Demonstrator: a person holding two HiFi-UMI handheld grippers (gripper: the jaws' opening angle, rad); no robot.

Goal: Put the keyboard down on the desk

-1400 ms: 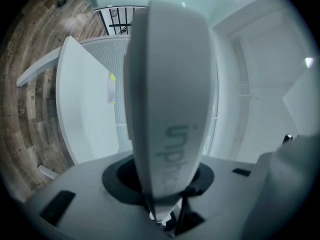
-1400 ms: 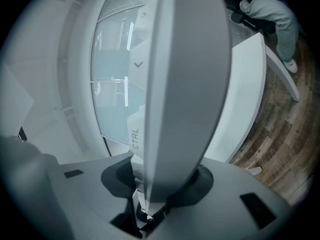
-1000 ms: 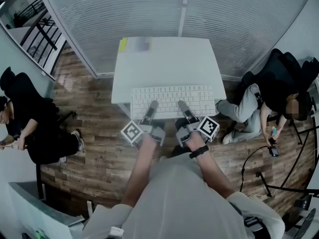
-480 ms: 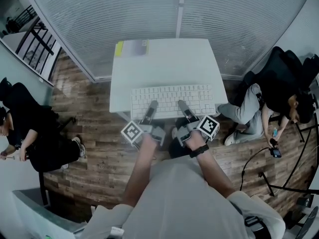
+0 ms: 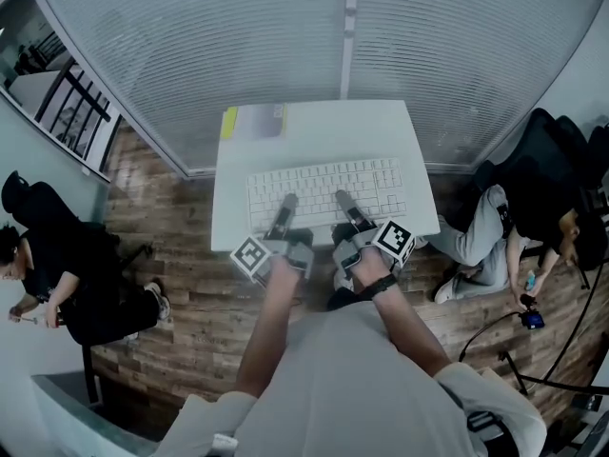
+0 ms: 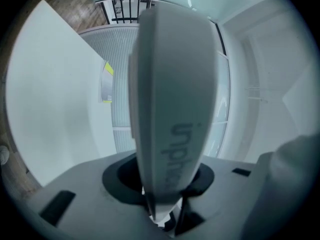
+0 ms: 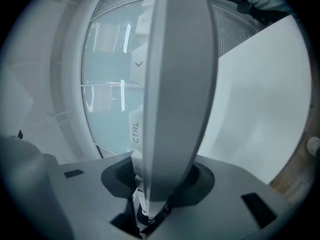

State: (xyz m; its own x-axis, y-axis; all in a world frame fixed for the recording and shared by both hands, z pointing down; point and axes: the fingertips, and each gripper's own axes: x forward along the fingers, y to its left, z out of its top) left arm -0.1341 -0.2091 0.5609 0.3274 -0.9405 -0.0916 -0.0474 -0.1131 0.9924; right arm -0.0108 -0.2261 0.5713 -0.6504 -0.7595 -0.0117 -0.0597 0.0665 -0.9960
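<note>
Head view: yellow-edged pad [image 5: 255,120] on desk [image 5: 376,131] corner, beyond keyboard [image 5: 320,181].

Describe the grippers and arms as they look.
The left gripper and right gripper are grey, slim and tapered. Each carries a white cube with black square markers. A black wristband circles the right wrist. The shirt is pale, its sleeves short.

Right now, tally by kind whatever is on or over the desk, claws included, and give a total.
keyboard: 1
claws: 2 (left claw, right claw, each shut on the keyboard)
flat pad with a yellow edge: 1
total: 4
</note>
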